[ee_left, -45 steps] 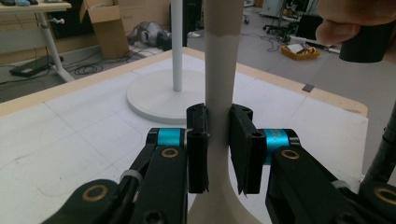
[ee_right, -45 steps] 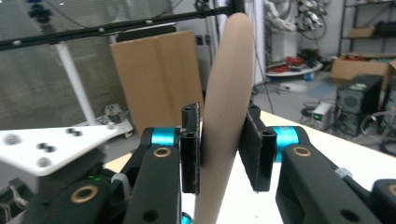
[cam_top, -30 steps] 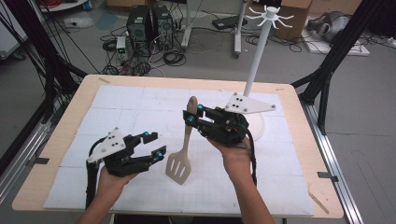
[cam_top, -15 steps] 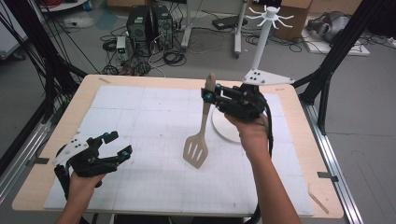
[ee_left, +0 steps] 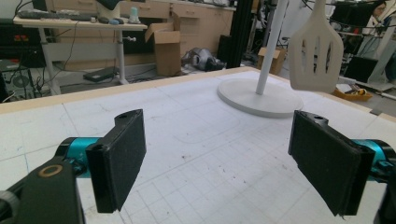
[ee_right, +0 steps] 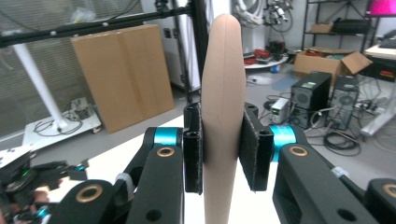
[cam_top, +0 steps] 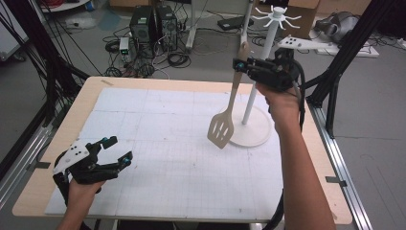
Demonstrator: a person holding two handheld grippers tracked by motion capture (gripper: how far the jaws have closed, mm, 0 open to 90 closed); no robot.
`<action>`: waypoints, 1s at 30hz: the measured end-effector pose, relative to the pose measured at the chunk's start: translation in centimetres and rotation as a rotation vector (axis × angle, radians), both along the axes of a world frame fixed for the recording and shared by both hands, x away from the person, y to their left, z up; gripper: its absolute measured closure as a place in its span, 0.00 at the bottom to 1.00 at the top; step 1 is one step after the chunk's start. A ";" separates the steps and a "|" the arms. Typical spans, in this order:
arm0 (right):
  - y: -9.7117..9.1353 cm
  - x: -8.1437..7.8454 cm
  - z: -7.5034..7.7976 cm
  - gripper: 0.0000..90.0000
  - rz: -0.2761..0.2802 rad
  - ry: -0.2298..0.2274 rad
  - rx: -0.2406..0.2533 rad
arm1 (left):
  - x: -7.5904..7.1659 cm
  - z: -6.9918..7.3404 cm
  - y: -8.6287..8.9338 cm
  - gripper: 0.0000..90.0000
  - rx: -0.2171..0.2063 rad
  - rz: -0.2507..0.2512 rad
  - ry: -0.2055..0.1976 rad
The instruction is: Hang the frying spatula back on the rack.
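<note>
A beige slotted spatula (cam_top: 221,129) hangs blade down above the table's far right, just in front of the white hook stand (cam_top: 258,72). My right gripper (cam_top: 239,64) is shut on its handle (ee_right: 222,93), high up beside the stand's pole; both pads press the handle's sides in the right gripper view, where that gripper (ee_right: 222,144) fills the foreground. My left gripper (cam_top: 115,148) rests low at the near left of the mat. Its jaws have just been opening and nothing is between them (ee_left: 219,154). From there the spatula blade (ee_left: 315,56) hangs at the upper right.
A white gridded mat (cam_top: 167,143) covers the wooden table. The stand's round base (cam_top: 253,132) sits at the far right, its hooks (cam_top: 275,14) at the top. Computer towers (cam_top: 153,21) and cables lie on the floor beyond. Black frame posts (cam_top: 344,52) flank the table.
My right gripper has carried the spatula up and to the far right, up to the stand. The left gripper drew away to the near left, opened its jaws wider, then stayed put.
</note>
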State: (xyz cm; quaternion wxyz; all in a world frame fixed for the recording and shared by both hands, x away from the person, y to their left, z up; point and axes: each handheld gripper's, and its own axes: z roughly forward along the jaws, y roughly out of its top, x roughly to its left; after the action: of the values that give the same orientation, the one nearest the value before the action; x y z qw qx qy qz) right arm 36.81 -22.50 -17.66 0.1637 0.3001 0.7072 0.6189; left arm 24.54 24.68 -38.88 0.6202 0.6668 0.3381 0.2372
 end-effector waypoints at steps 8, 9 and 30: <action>-1.4 1.7 1.5 0.81 -0.054 0.004 0.007 | 0.0 0.0 0.0 0.22 0.000 -0.004 0.005; -1.5 1.8 1.6 0.81 -0.056 0.000 0.009 | 0.0 0.0 0.0 0.22 -0.001 -0.005 0.006; -3.8 3.5 2.0 0.81 -0.144 0.039 0.021 | 0.0 -0.1 -0.1 0.23 0.003 -0.017 0.010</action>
State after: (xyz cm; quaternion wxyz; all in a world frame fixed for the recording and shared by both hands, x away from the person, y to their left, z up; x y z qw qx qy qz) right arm 40.33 -26.25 -15.64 0.1909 0.3639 0.6804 0.6068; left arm 24.57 24.57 -38.97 0.6196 0.6717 0.3351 0.2293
